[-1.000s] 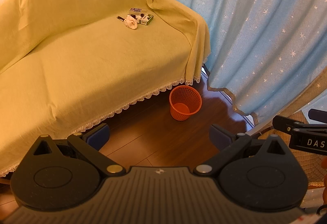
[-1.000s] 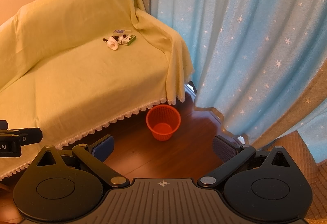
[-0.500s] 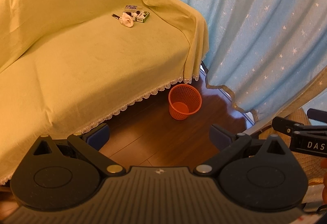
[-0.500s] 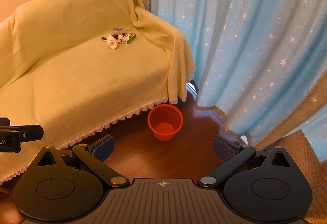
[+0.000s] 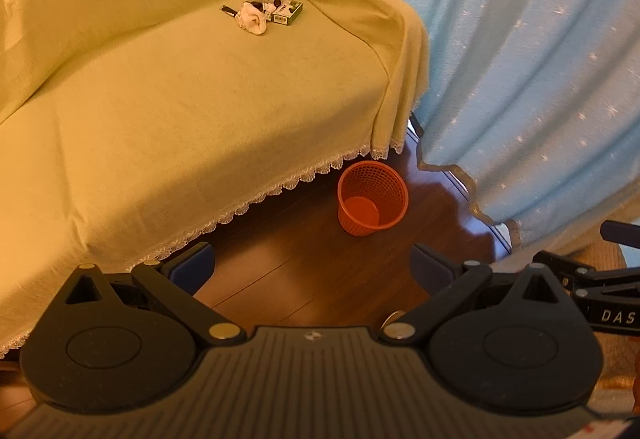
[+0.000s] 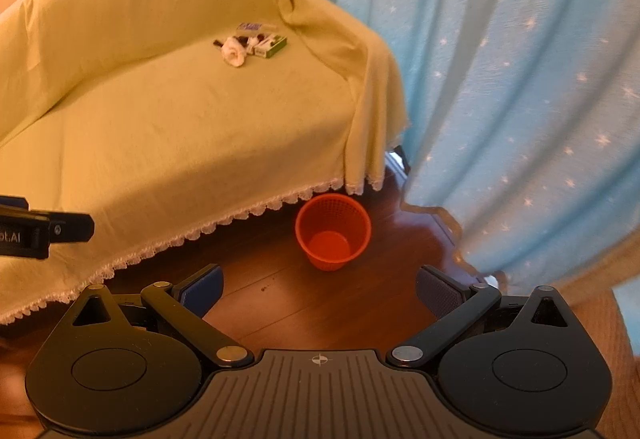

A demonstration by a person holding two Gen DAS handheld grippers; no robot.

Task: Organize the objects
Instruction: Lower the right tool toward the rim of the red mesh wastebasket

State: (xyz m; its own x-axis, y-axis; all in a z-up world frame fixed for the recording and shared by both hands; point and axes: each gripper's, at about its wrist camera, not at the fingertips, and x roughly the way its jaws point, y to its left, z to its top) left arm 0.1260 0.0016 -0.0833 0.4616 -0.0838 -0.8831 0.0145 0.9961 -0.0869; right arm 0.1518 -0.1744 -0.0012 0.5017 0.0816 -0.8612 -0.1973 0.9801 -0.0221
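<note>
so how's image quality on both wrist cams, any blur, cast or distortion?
Left wrist: strong warm orange cast, fisheye bends the sofa edge, dark vignette in the corners, curtain soft. Right wrist: same cast, curtain smeared with blur, small items on the sofa too small to identify; orange basket fairly sharp.

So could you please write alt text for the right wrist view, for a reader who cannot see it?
The open right gripper hovers over a wood floor, aimed at an empty orange basket beside a sofa draped in yellow cloth. A small pile of items sits far back on the seat; blue starred curtains hang on the right.
</note>
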